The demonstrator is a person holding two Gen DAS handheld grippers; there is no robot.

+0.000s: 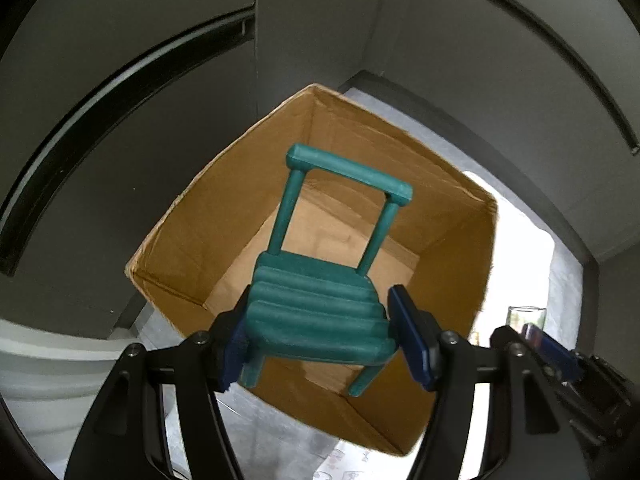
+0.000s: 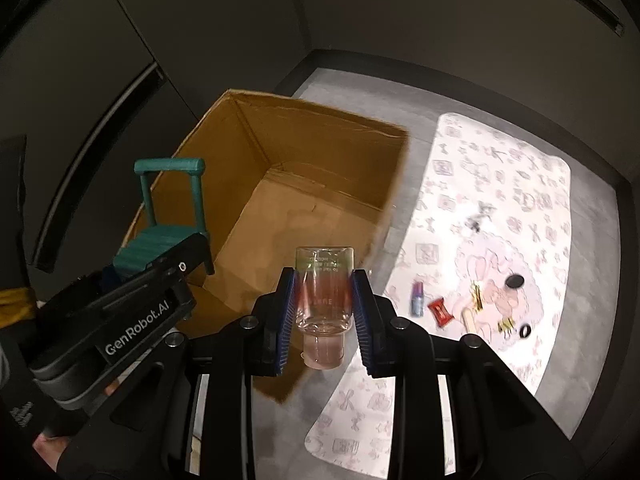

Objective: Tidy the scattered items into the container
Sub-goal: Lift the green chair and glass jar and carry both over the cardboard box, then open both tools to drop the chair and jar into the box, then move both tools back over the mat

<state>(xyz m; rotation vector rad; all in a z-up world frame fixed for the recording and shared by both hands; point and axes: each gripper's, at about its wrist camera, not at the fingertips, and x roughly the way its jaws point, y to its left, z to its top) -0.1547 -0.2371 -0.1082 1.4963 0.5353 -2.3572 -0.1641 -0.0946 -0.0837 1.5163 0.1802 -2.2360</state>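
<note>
A small green toy chair (image 1: 320, 312) hangs over the open cardboard box (image 1: 452, 216) at the centre of the left wrist view, its ribbed seat pinched from both sides by the left gripper (image 1: 320, 332), whose blue pads sit closed against the seat edges. In the right wrist view the right gripper (image 2: 324, 316) grips a clear plastic bottle (image 2: 324, 292) at lower centre, neck toward the camera, its jaws narrowed onto the bottle's sides just above the box's near wall. The box floor shows bare. More clutter waits on the patterned mat (image 2: 532, 168) at right: a small purple bottle (image 2: 417, 299), a red packet (image 2: 439, 311), a dark disc (image 2: 515, 281) and a black ring (image 2: 524, 331). The step in hand appears to be the drop. It would go best with the chair brought low inside the walls before the jaws part, so its legs do not snag the rim, and with the bottle carried further over the opening, away from the other gripper, before release.
</note>
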